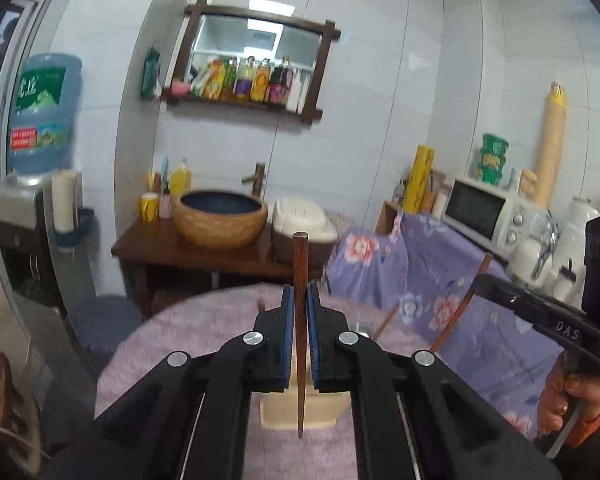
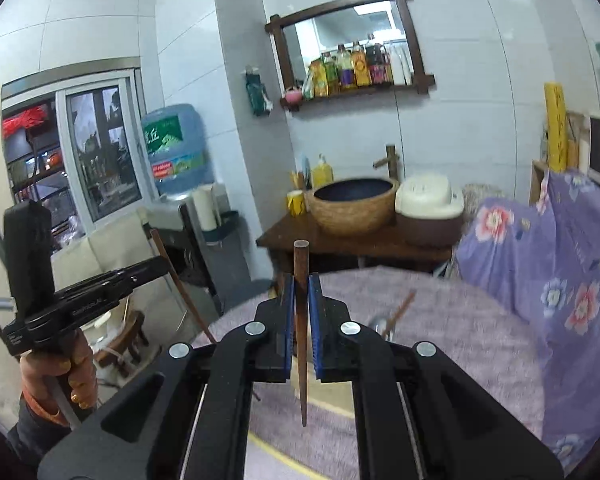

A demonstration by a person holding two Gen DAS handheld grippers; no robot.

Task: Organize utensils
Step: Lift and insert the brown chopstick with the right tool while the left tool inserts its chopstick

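My left gripper [image 1: 300,292] is shut on a dark brown wooden chopstick [image 1: 300,272] that stands upright between its blue pads, thick end up, tip pointing down over a cream utensil holder [image 1: 284,416] on the pink table cover. My right gripper [image 2: 301,282] is shut on a second wooden chopstick [image 2: 301,264], also upright. Each gripper shows in the other's view: the right one [image 1: 484,280] at the right with its chopstick [image 1: 460,308], the left one [image 2: 160,264] at the left with its chopstick [image 2: 180,284]. Another utensil [image 2: 398,314] lies blurred on the table.
The round table has a fuzzy pink cover [image 1: 204,328]. Behind stand a wooden stand with a basin [image 1: 220,216] and rice cooker [image 1: 300,216], a floral-covered counter [image 1: 440,272] with a microwave [image 1: 488,212], and a water dispenser [image 1: 40,120] at the left.
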